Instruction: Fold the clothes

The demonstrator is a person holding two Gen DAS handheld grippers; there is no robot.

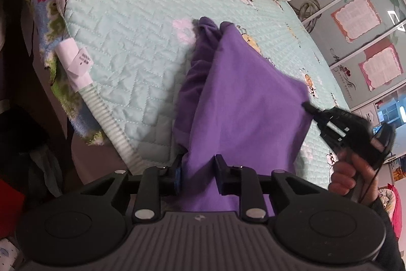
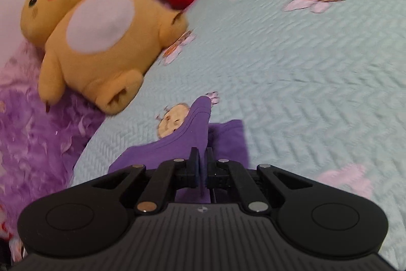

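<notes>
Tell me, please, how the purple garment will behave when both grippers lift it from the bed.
The purple garment is probably floppy: it sags and bunches into folds between the two grips. It seems light, since the right hand-held gripper holds up a corner by a small pinch. It will likely drag on the quilted bedspread rather than slide freely.

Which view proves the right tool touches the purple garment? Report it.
Touching. The right wrist view shows the right tool shut on a fold of the purple garment, cloth pinched between its fingers.

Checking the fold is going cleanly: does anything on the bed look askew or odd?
The purple garment is bunched and wrinkled along one side rather than flat. A loose white tag sticks out at the quilt's edge.
</notes>
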